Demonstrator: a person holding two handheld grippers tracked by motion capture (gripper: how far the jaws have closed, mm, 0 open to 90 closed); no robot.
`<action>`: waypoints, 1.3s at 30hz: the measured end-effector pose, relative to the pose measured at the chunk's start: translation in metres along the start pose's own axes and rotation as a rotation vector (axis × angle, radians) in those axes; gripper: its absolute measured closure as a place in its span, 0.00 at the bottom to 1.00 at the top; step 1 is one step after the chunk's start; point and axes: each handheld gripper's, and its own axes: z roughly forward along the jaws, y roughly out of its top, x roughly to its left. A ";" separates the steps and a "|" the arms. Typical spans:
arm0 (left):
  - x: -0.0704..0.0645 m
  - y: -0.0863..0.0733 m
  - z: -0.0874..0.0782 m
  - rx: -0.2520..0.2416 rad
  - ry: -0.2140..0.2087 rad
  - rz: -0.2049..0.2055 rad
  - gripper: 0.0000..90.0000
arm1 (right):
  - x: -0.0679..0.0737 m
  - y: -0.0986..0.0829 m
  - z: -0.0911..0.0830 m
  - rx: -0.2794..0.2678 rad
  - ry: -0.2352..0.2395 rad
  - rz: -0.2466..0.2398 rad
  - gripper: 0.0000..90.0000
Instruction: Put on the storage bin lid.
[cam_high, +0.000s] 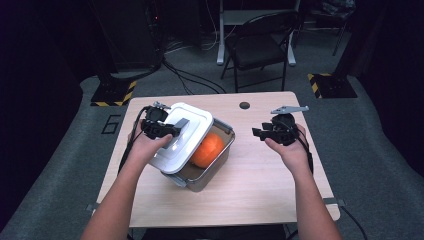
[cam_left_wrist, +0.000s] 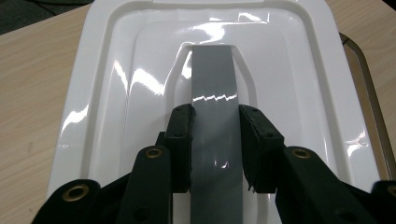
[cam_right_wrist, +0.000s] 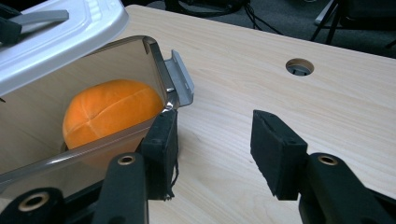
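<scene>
My left tongs (cam_left_wrist: 215, 140) are clamped on the grey handle (cam_left_wrist: 214, 88) in the middle of the white lid (cam_high: 183, 136). The lid is tipped up and sits only partly over the metal box (cam_high: 215, 165), toward my left. Half of the box is open to see. Inside it lies an orange ball (cam_high: 207, 150), maybe a fruit. I cannot tell which.

I cannot tell if I am taking the lid off or putting it on. If it is coming off, the job is about half done: the lid is loose, but I have not put it down yet. If it is going on, I have yet to slide it over and press it flat.

My right tongs (cam_high: 270, 132) are wide apart and hold nothing. They hang over the bench (cam_high: 260, 185), just beside the right side of the box. From the right tongs' own camera, one black pad (cam_right_wrist: 161, 140) is at the box's rim, near its grey clip (cam_right_wrist: 180, 77).

A round hole (cam_high: 244, 105) is in the bench, far from the box. A black chair (cam_high: 260, 47) stands behind the bench. Nothing blocks the lid.
</scene>
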 end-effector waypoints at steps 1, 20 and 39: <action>-0.002 0.000 0.001 0.001 -0.001 0.001 0.74 | 0.000 0.000 -0.001 0.000 0.001 0.000 0.57; -0.021 0.008 0.019 0.017 -0.031 0.031 0.74 | -0.003 -0.001 -0.005 -0.007 -0.007 0.008 0.57; -0.037 0.011 0.030 0.020 -0.058 0.050 0.74 | -0.007 -0.003 -0.007 -0.008 -0.020 0.014 0.57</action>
